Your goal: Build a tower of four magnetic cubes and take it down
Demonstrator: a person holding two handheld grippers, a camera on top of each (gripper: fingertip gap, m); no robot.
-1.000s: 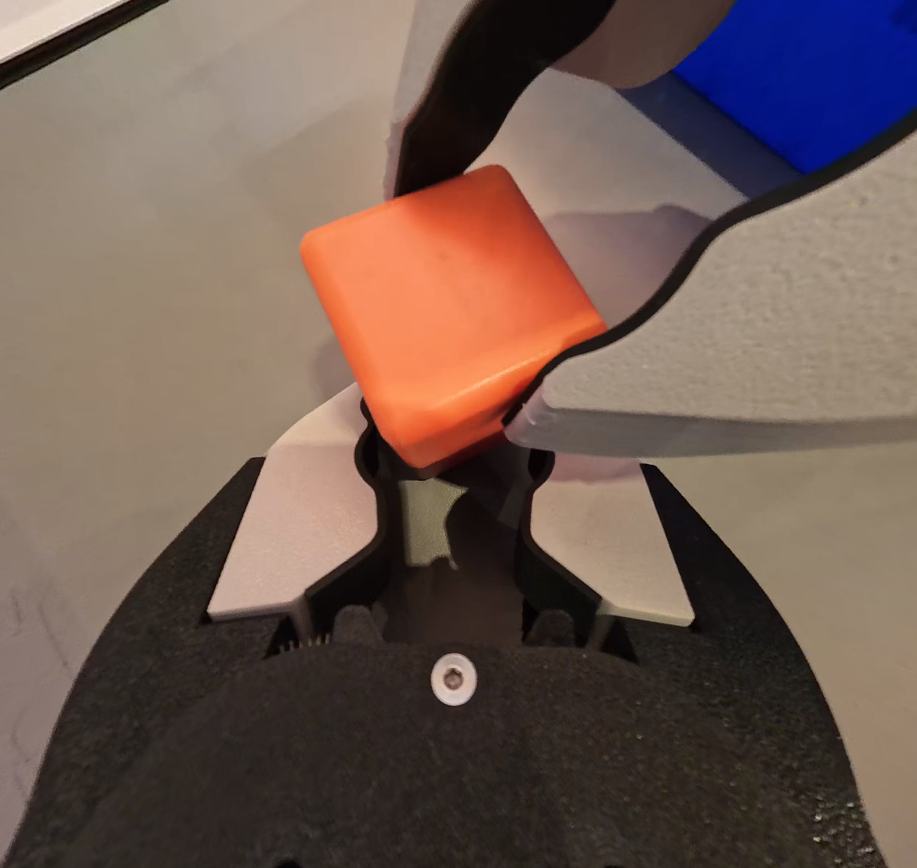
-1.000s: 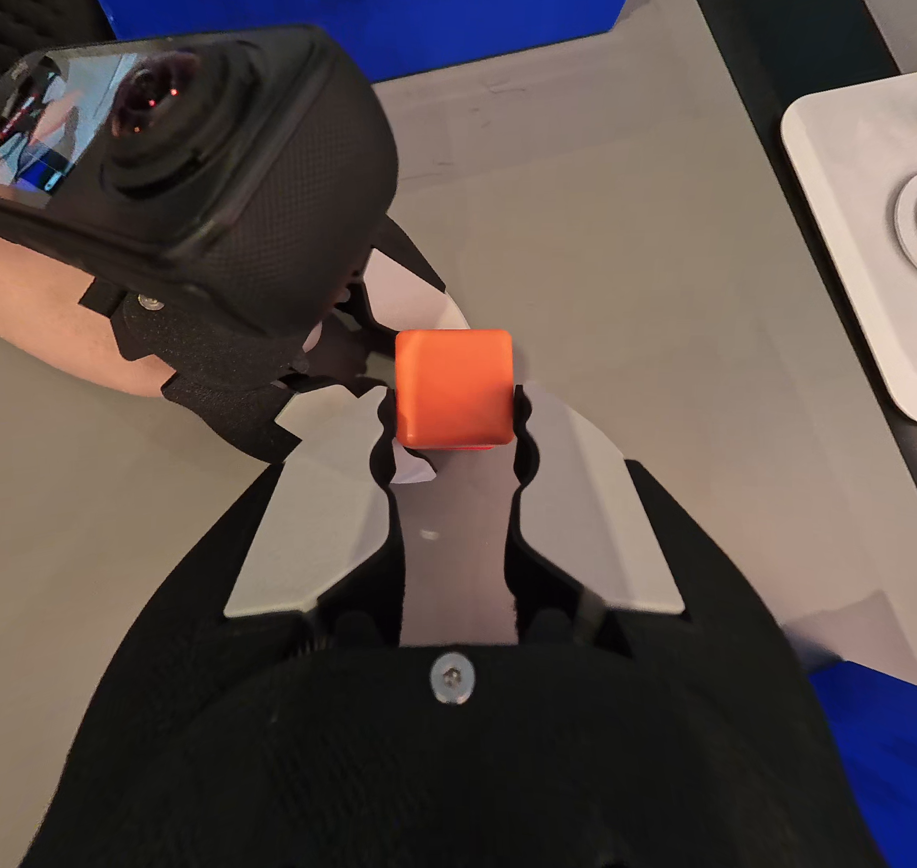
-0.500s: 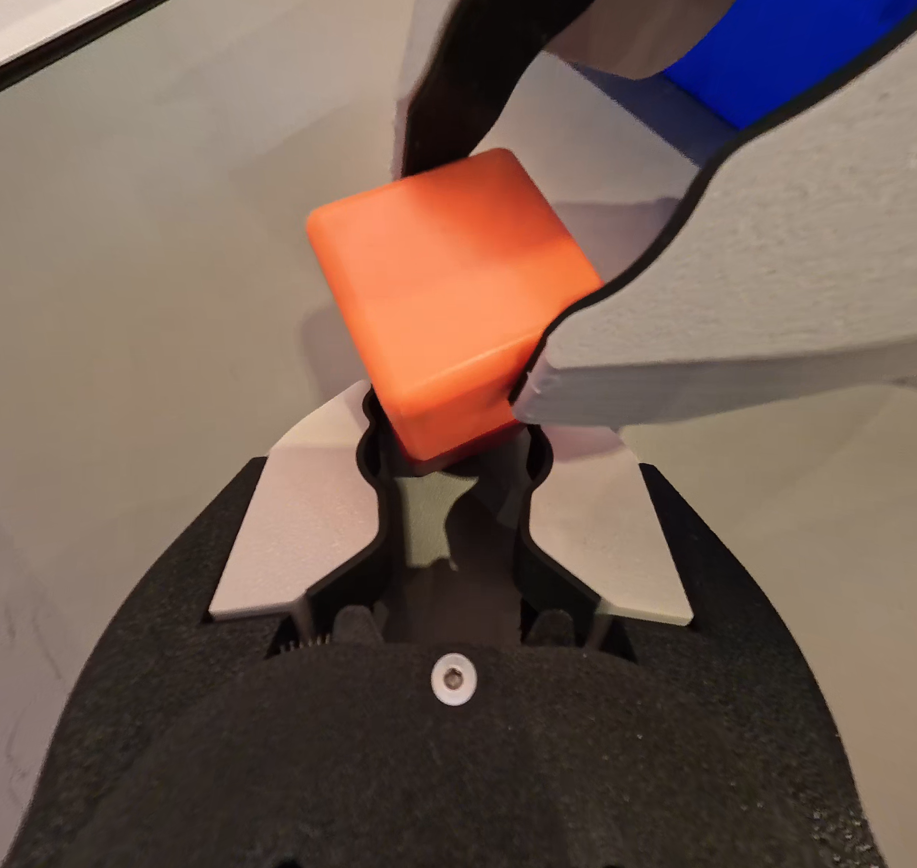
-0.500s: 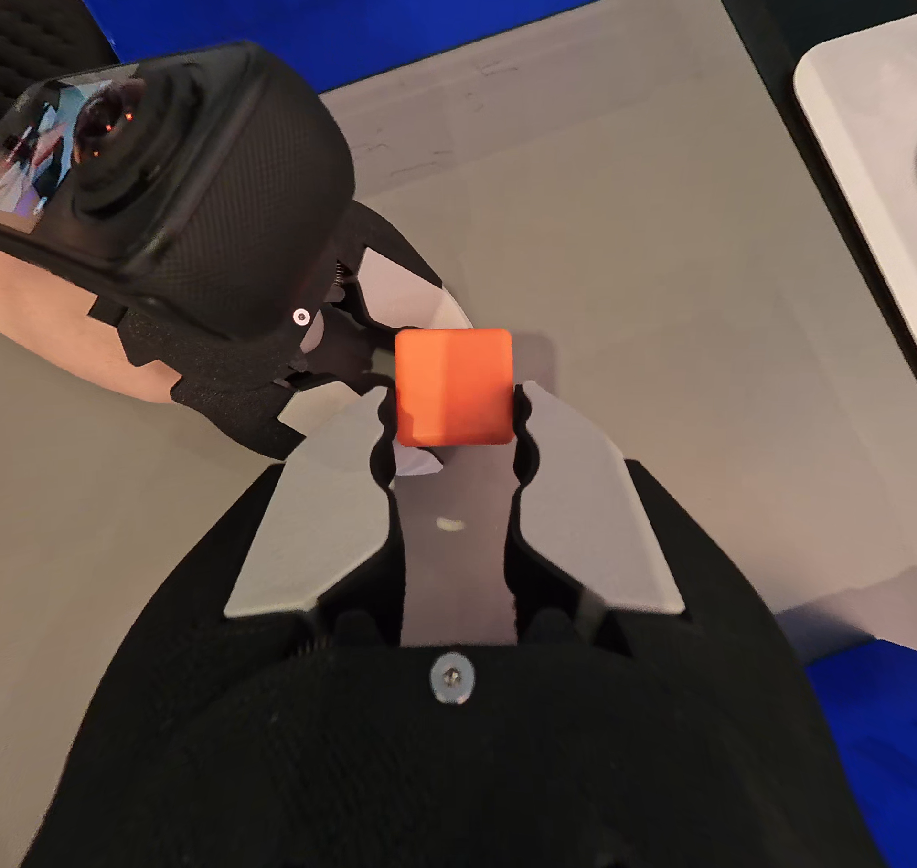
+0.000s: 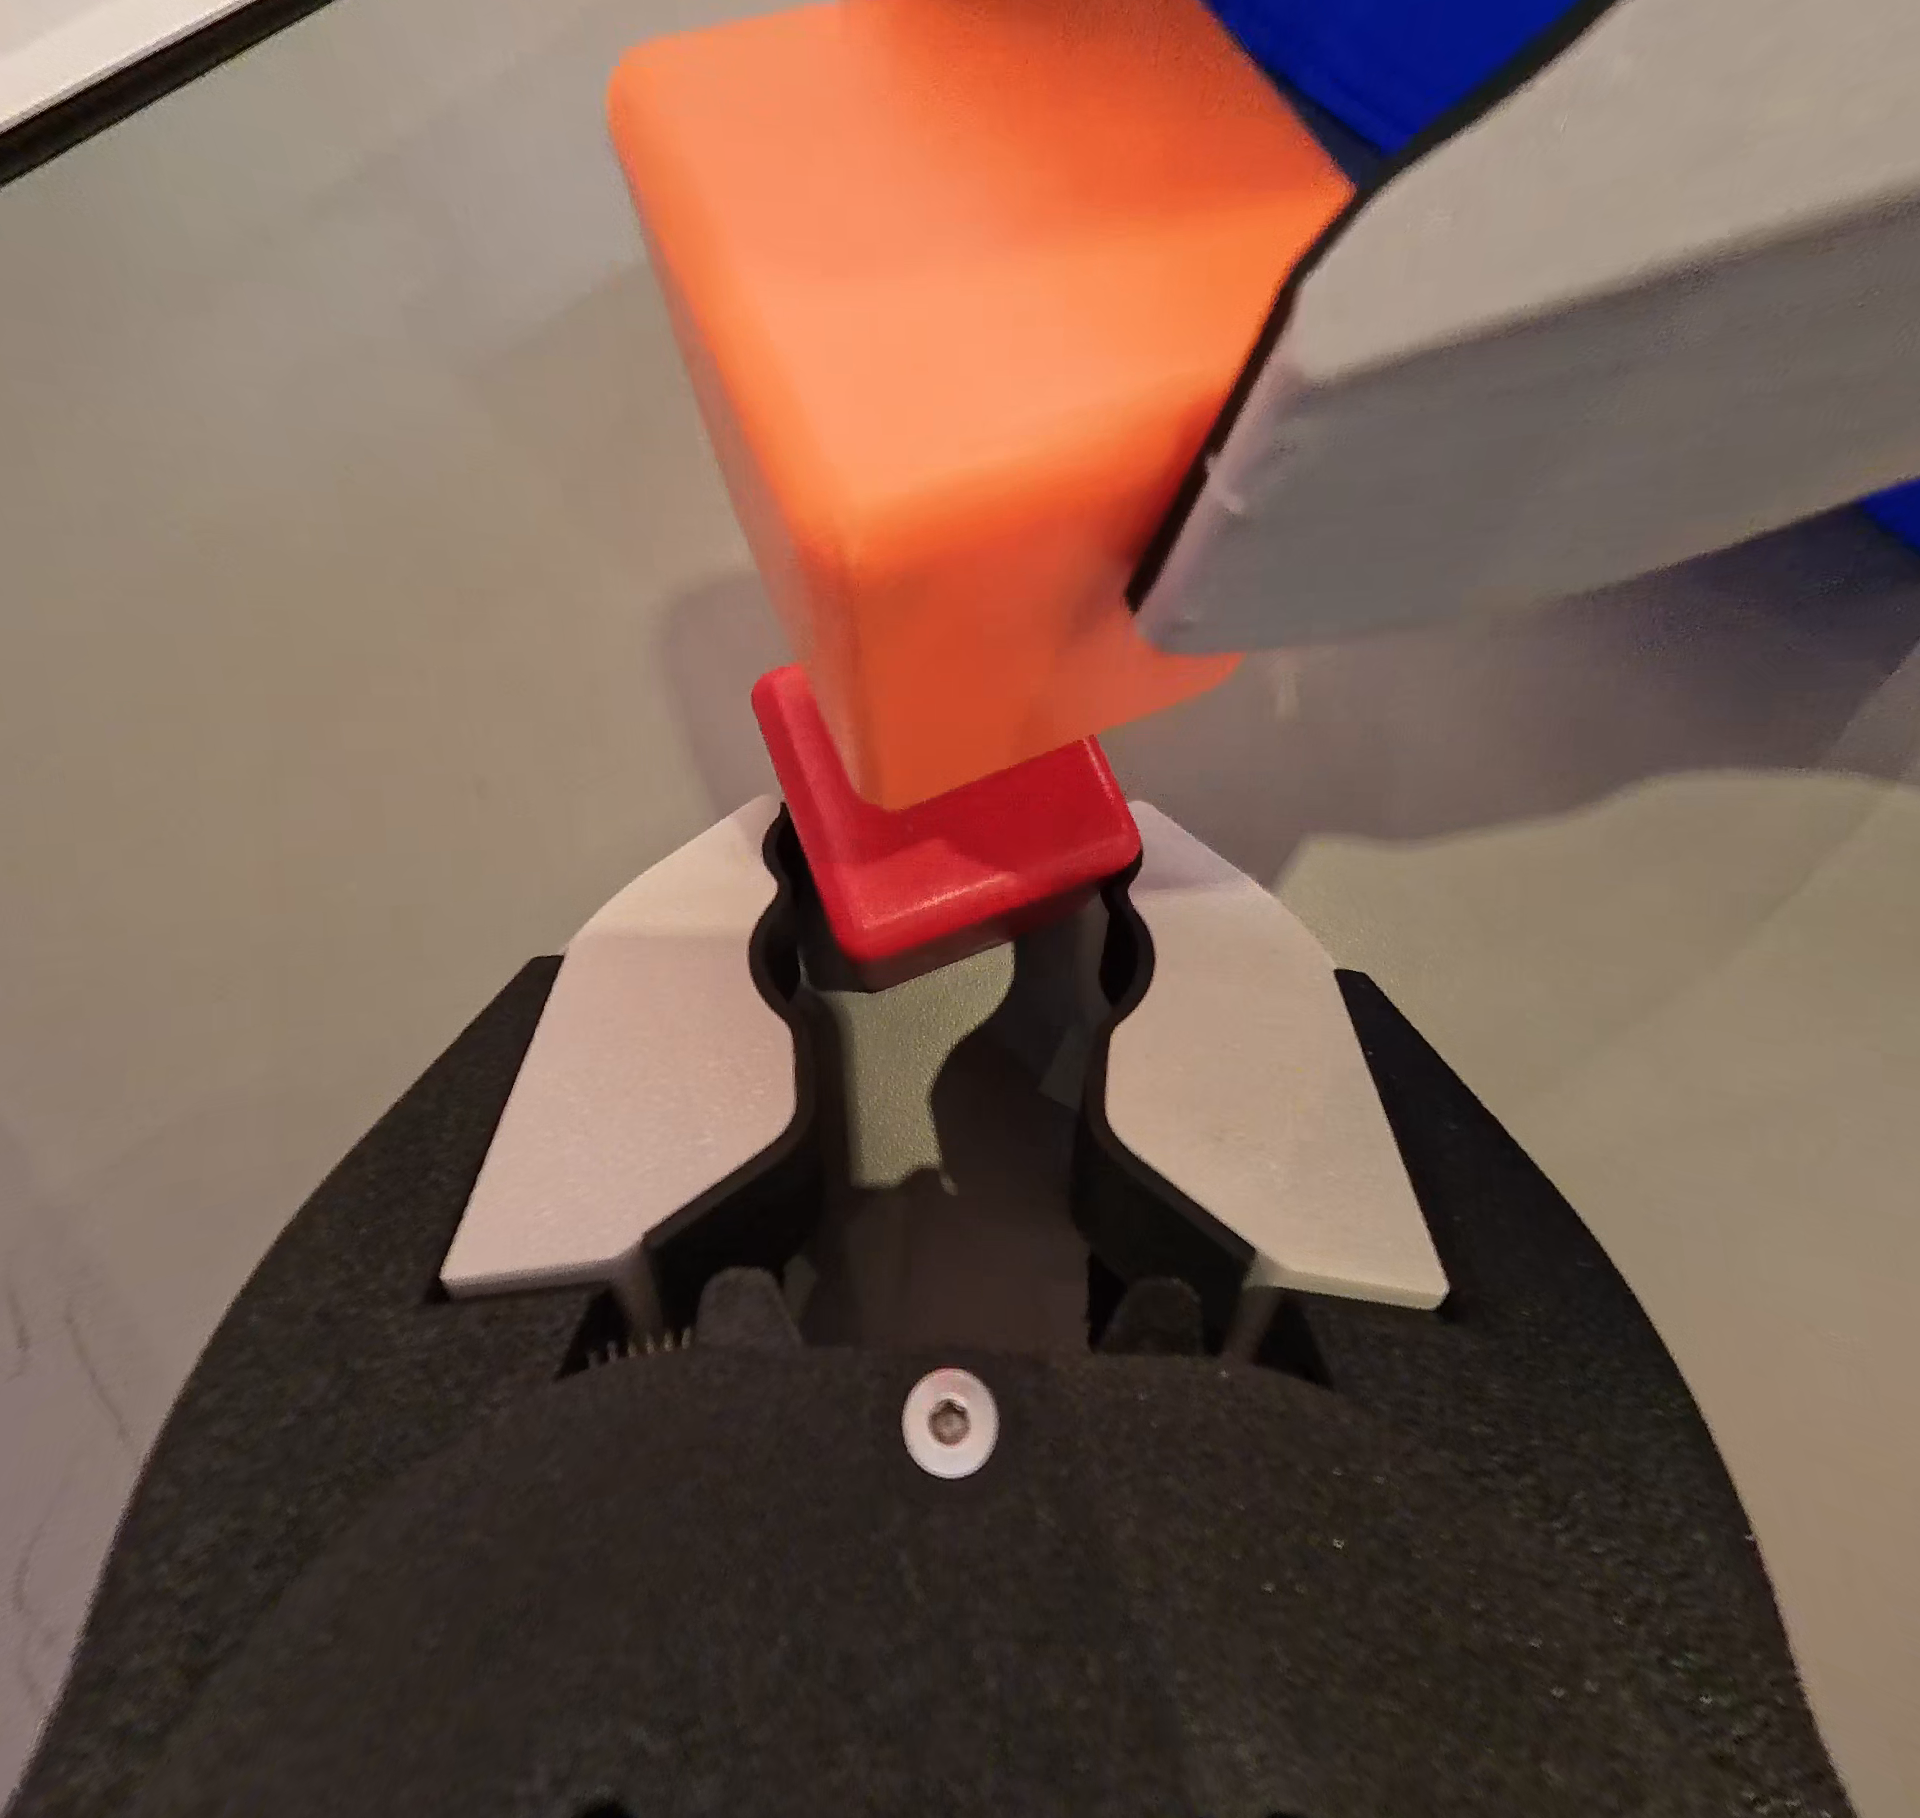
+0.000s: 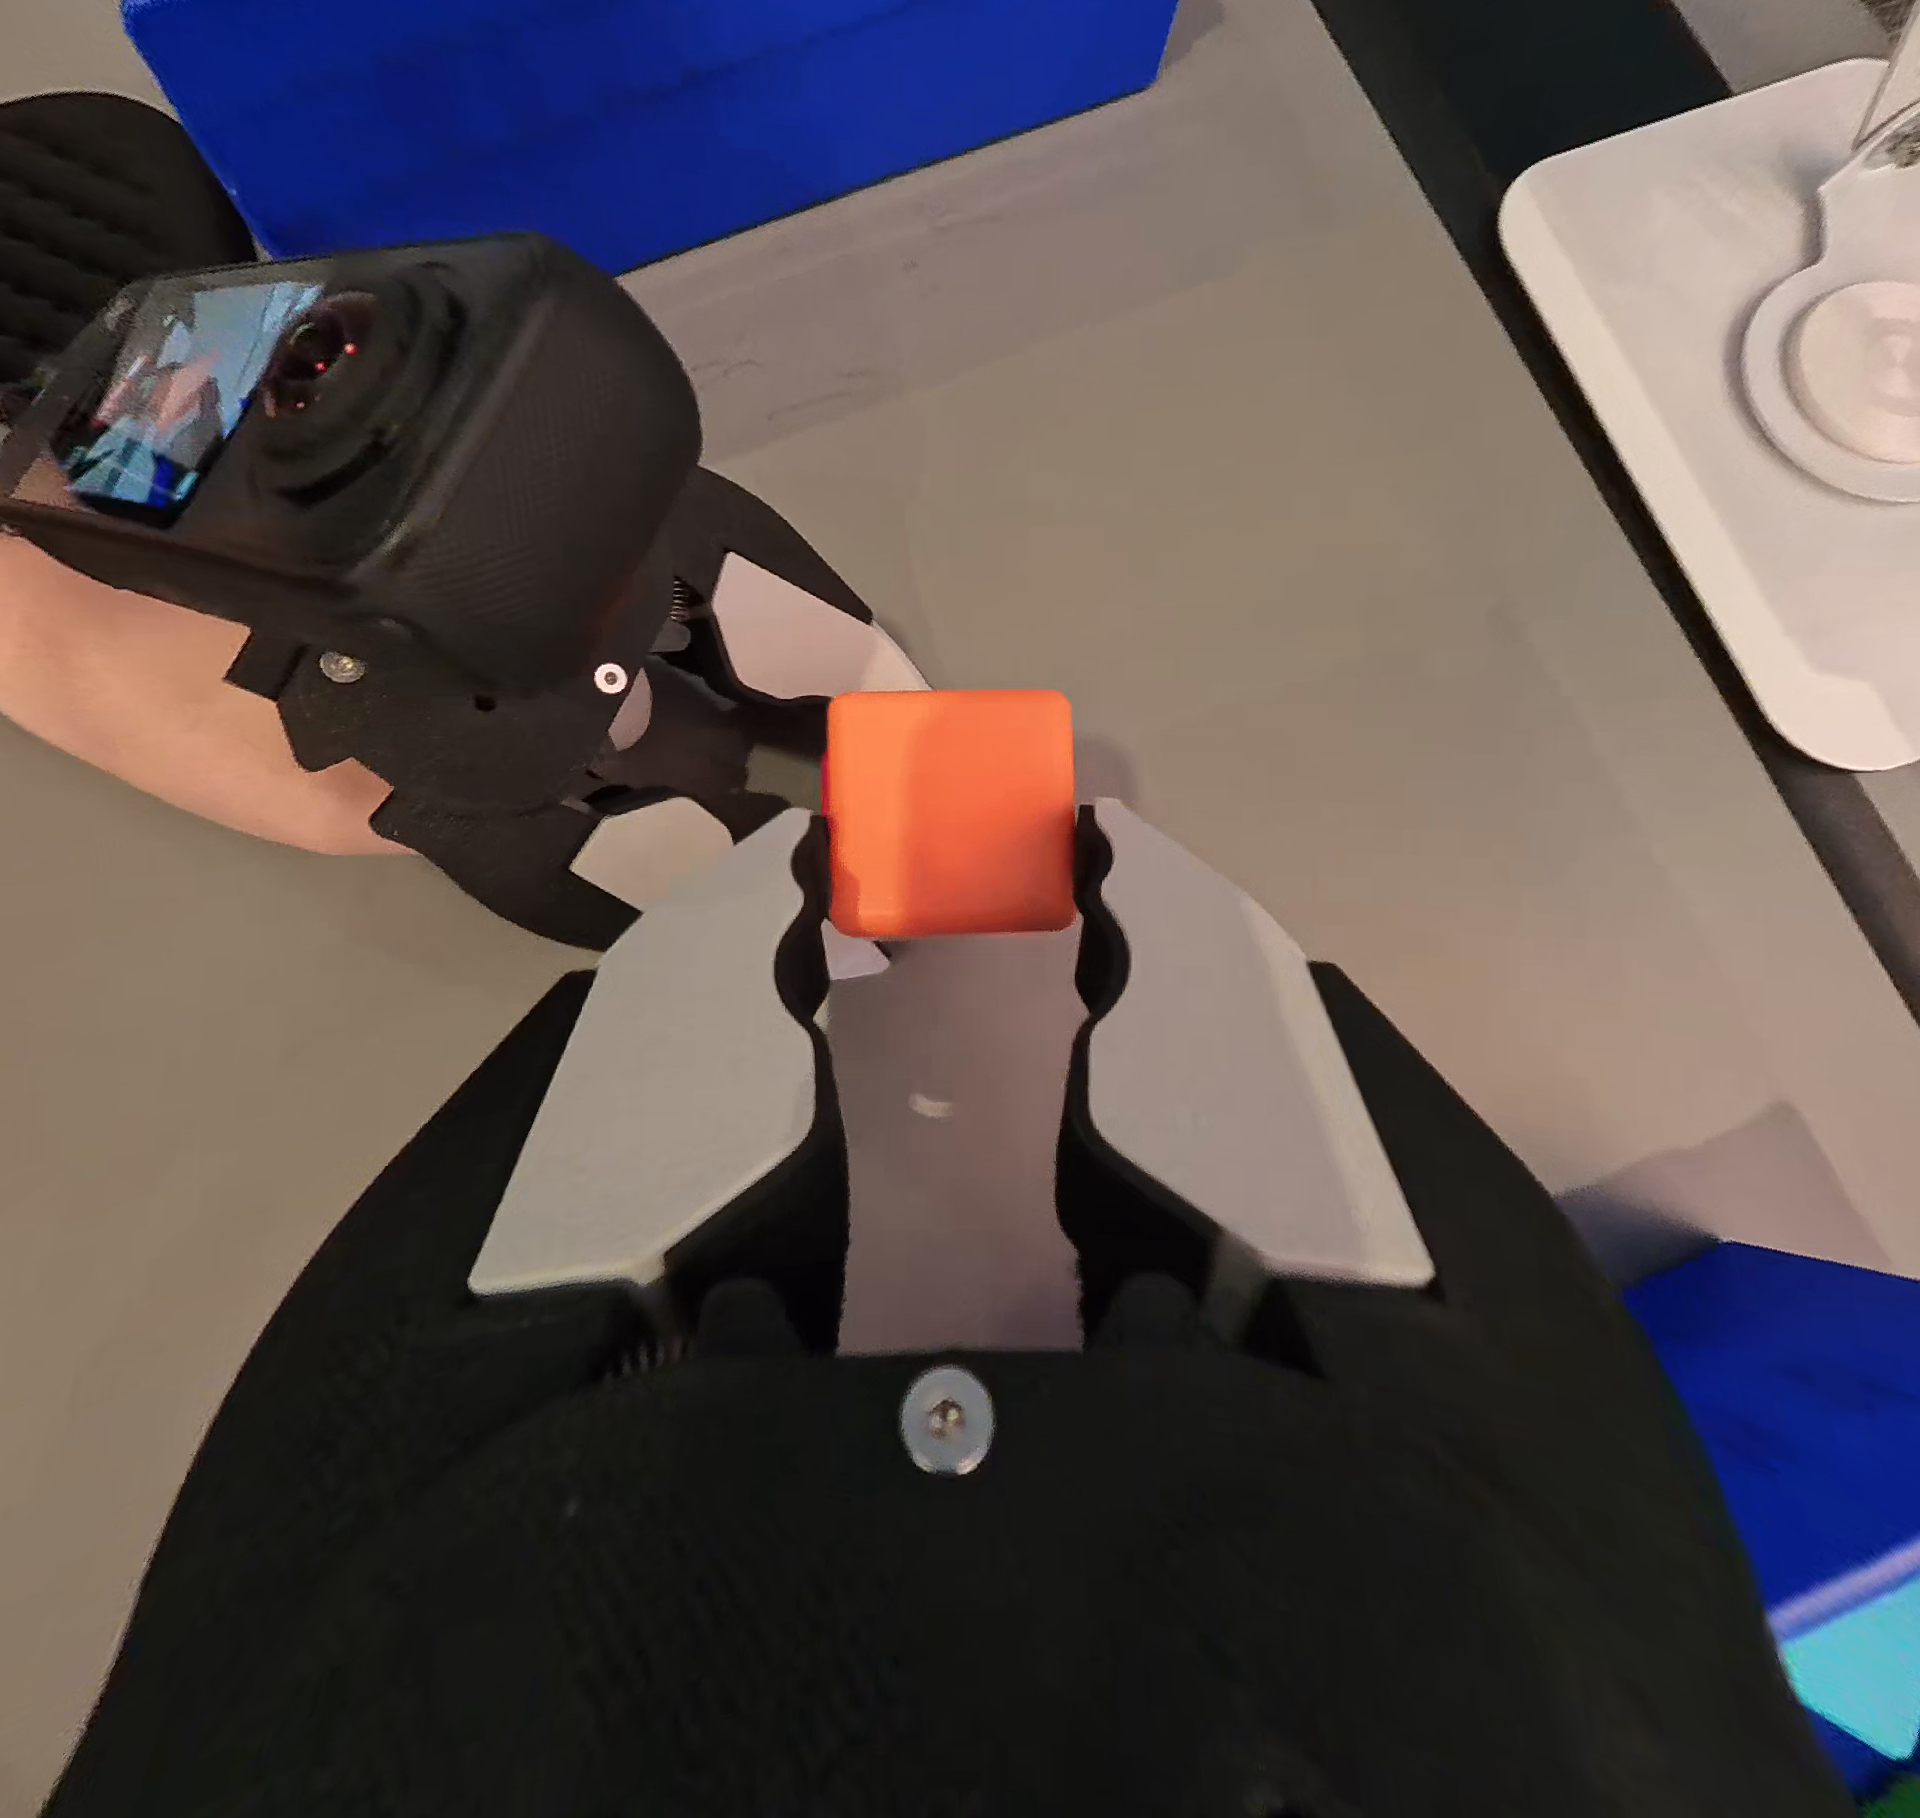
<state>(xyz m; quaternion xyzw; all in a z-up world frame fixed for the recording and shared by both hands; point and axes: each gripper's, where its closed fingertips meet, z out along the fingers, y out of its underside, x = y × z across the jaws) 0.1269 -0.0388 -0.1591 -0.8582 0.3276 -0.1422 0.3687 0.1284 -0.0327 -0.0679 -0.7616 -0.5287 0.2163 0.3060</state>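
Orange cube sits clamped in the right gripper, above the red cube that the left gripper pinches over the grey table.

Crowded middle, open desk around it

Both tongs meet at the stacked cubes; bare desk lies right of them, bounded by a blue bin behind and a white stand.

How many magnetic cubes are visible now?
2: the orange cube in the right gripper, and the red cube below it, in the left gripper. Others may be hidden.
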